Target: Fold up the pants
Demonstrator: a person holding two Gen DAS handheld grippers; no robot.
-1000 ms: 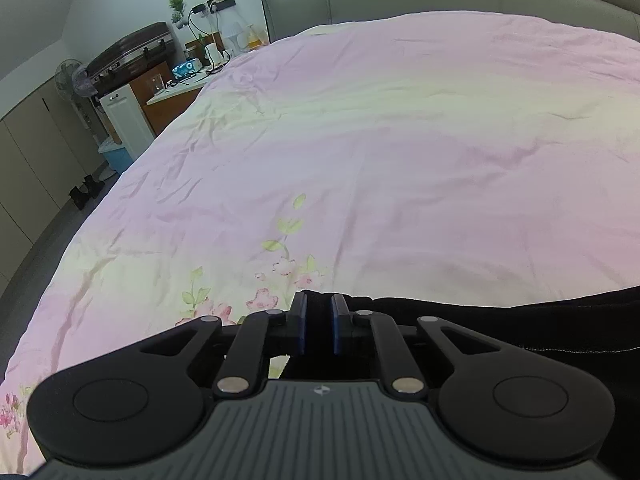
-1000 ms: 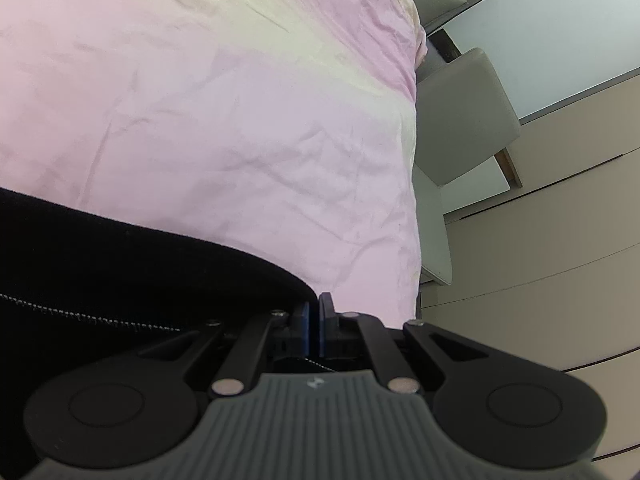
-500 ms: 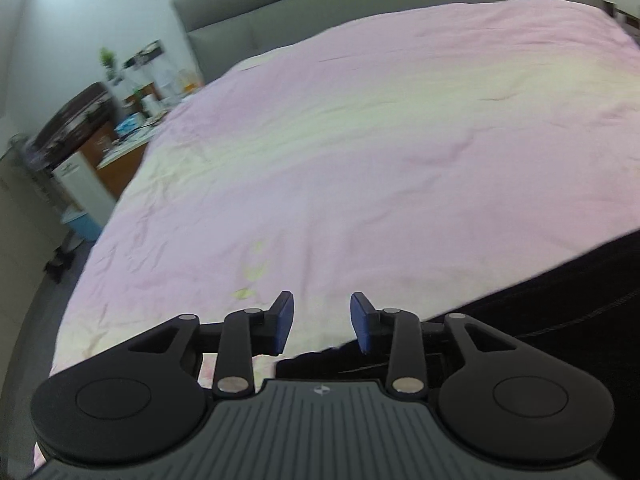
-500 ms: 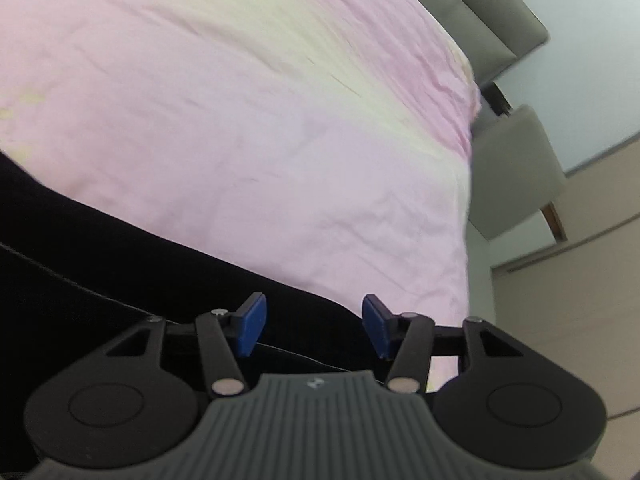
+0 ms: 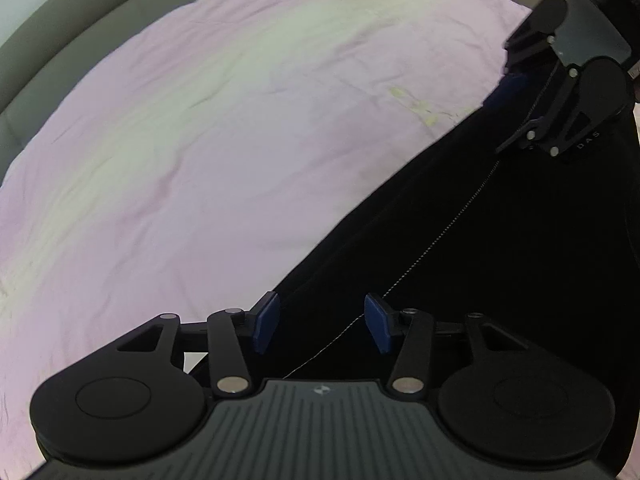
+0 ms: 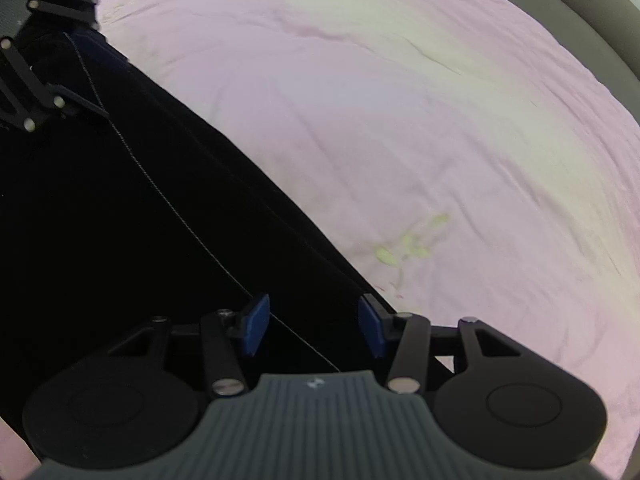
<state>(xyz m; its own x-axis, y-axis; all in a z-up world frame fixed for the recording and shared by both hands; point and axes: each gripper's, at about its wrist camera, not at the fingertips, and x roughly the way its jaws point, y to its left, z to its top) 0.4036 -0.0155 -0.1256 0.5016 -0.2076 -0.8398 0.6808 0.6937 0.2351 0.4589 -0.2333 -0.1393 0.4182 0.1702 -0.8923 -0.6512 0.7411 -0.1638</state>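
On a pink bedsheet, black pants lie flat in a long band with a pale stitched seam. Above one end, the left gripper has just been opening, blue pads clear of the cloth; at the far end the right gripper has narrowed slightly, jaws apart, holding nothing.

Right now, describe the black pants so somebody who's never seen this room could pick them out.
Start at the big bed with the pink quilt. Along one side of it lies a long dark strip: the pants. They are the only black cloth there, with a thin line of pale stitching running down their length.
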